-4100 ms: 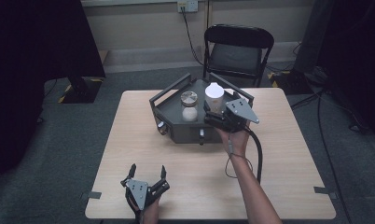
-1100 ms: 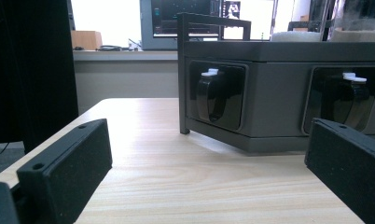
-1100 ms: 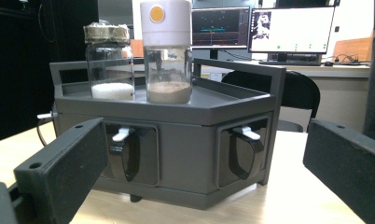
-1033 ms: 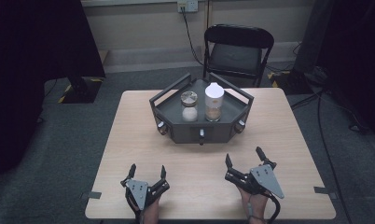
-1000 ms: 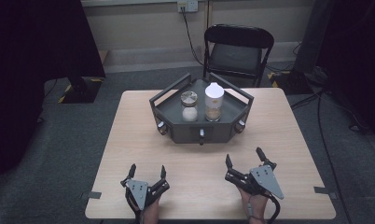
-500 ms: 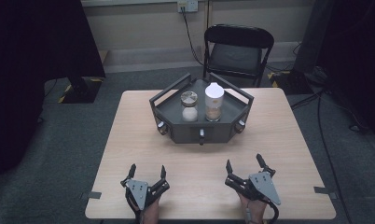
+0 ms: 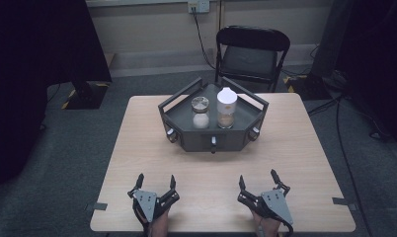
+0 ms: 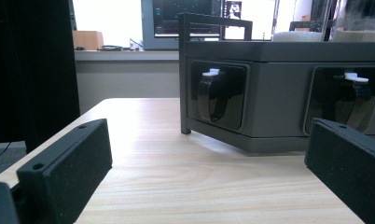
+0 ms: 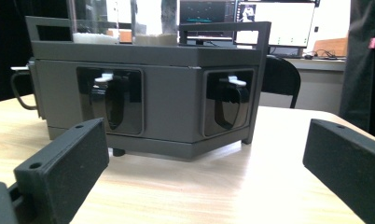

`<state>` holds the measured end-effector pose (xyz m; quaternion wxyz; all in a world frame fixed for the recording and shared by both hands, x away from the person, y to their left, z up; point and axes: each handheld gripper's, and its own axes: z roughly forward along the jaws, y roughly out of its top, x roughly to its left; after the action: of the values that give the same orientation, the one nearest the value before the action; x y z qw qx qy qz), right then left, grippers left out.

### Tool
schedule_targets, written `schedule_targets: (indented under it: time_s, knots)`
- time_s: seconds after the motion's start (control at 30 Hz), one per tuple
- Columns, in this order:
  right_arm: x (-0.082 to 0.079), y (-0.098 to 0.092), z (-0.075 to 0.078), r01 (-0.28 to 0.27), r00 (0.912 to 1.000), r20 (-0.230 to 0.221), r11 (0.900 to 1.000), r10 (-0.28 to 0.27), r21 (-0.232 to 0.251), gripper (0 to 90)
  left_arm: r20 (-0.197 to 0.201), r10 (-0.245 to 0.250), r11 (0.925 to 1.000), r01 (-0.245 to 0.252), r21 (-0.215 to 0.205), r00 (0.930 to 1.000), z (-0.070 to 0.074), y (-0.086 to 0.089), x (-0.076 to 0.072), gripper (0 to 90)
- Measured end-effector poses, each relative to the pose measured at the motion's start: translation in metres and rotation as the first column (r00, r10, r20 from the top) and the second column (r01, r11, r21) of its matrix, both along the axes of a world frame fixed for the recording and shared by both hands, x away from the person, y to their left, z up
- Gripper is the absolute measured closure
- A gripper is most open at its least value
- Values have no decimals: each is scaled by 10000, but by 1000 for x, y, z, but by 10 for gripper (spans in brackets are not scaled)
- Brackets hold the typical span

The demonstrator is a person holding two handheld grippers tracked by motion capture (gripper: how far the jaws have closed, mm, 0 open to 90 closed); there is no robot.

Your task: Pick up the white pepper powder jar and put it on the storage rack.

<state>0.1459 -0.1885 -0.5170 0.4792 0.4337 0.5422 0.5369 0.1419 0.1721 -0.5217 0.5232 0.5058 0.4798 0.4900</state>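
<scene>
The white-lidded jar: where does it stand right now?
In the high view the white-lidded jar stands upright in the dark tray at the table's far middle, just right of the shorter jar.

I see a dark grey tray (image 7: 186,116) on the pale wood-grain desk (image 7: 137,148), a white-capped jar (image 7: 226,106), and black-jawed grippers.

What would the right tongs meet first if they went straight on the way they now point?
Probably the grey tray: the right tongs lie open at the near table edge, aimed at its front wall with bare tabletop between.
</scene>
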Motion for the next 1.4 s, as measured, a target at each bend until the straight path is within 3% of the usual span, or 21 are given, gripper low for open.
schedule_targets:
  time_s: [0.1, 0.5, 1.4]
  knots:
    - [-1, 0, -2, 13, 10000, 54, 9998, -12, -190, 0, 1, -2, 10000, 2, 1, 10000, 0, 0, 0, 0]
    - [0, -2, -2, 72, 10000, -61, 9995, -70, 309, 0, 2, -2, 10000, 2, 7, 10000, 0, 0, 0, 0]
    - [0, -3, -2, 29, 10000, -89, 9994, -26, 359, 0, 4, 46, 10000, -46, 5, 10000, 0, -1, 0, 0]
